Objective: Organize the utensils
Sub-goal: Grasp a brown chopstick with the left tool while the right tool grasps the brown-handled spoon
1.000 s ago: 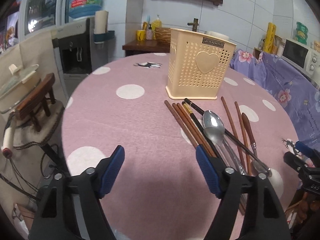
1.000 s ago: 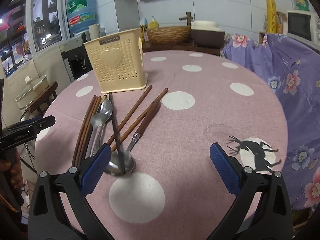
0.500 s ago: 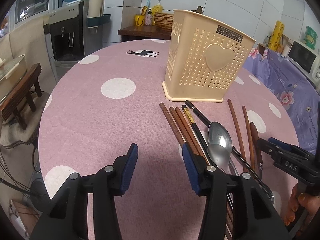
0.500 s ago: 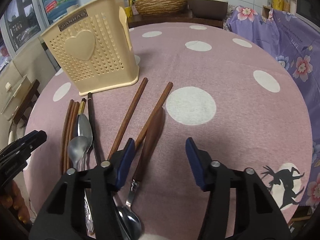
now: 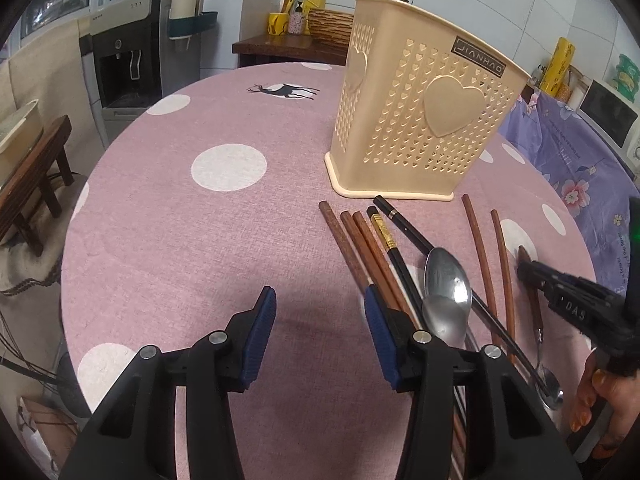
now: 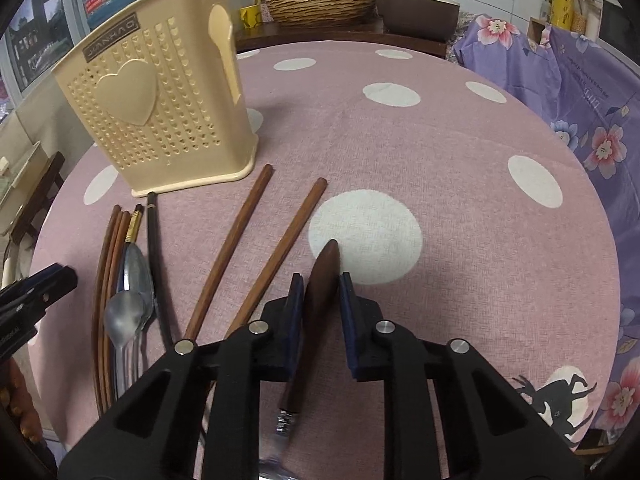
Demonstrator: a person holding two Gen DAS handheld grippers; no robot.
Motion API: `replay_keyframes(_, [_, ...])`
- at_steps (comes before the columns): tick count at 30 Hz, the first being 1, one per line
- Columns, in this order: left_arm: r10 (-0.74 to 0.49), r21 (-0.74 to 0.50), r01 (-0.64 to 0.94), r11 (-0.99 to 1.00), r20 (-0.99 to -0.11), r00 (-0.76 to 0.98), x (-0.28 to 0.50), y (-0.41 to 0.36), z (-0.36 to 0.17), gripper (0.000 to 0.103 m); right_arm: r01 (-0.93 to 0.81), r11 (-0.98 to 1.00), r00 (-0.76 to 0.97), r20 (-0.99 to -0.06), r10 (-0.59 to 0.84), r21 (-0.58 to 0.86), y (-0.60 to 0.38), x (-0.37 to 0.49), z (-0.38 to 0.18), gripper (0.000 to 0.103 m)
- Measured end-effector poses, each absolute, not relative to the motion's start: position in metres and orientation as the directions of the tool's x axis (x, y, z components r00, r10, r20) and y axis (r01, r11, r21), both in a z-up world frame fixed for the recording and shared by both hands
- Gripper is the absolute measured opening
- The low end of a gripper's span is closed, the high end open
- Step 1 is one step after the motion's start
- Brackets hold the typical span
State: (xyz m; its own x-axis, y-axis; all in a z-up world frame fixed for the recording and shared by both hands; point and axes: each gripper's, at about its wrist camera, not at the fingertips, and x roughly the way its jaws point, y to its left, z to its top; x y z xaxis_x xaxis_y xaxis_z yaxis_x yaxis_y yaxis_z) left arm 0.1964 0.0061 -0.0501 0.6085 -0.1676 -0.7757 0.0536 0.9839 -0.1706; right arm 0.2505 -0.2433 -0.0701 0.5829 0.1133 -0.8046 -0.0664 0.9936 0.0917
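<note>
Right gripper point(image 6: 318, 312) low in frame: fingers closing around the wood-handled spoon point(image 6: 320, 280), which lies between the blue pads; contact looks near, not sure. Best to pinch mid-handle squarely, lift clear of the neighbouring chopstick, then tip it upright for the holder. Left gripper point(image 5: 318, 334) fingers half spread, empty, over bare tabletop point(image 5: 200, 248). Count on the cloth: seven chopsticks point(image 6: 230, 248) (five brown, two black), two steel spoons point(image 6: 130, 300). One cream utensil holder point(image 6: 156, 108), upper left.
</note>
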Motion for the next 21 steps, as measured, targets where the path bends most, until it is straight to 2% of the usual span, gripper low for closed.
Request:
replay_keyframes(4, [-0.158, -0.145, 0.07, 0.987, -0.785, 0.599, 0.21, -0.006, -0.05, 0.045, -0.093, 0.993, 0.589, -0.801, 0.112, 0.07, -0.235, 0.248, -0.07, 0.017])
replay_keyframes(8, [-0.156, -0.146, 0.063, 0.987, -0.81, 0.566, 0.222, -0.011, -0.056, 0.035, -0.093, 0.993, 0.591, -0.799, 0.11, 0.068, -0.234, 0.245, -0.071, 0.017])
replay_keyframes(14, [-0.11, -0.103, 0.045, 0.994, -0.823, 0.558, 0.221, -0.014, -0.058, 0.027, -0.099, 0.994, 0.593, -0.799, 0.103, 0.055, -0.232, 0.24, -0.071, 0.017])
replay_keyframes(21, [-0.082, -0.067, 0.046, 0.997, -0.836, 0.542, 0.235, -0.022, -0.057, 0.027, -0.089, 0.994, 0.585, -0.805, 0.103, 0.062, -0.229, 0.244, -0.071, 0.017])
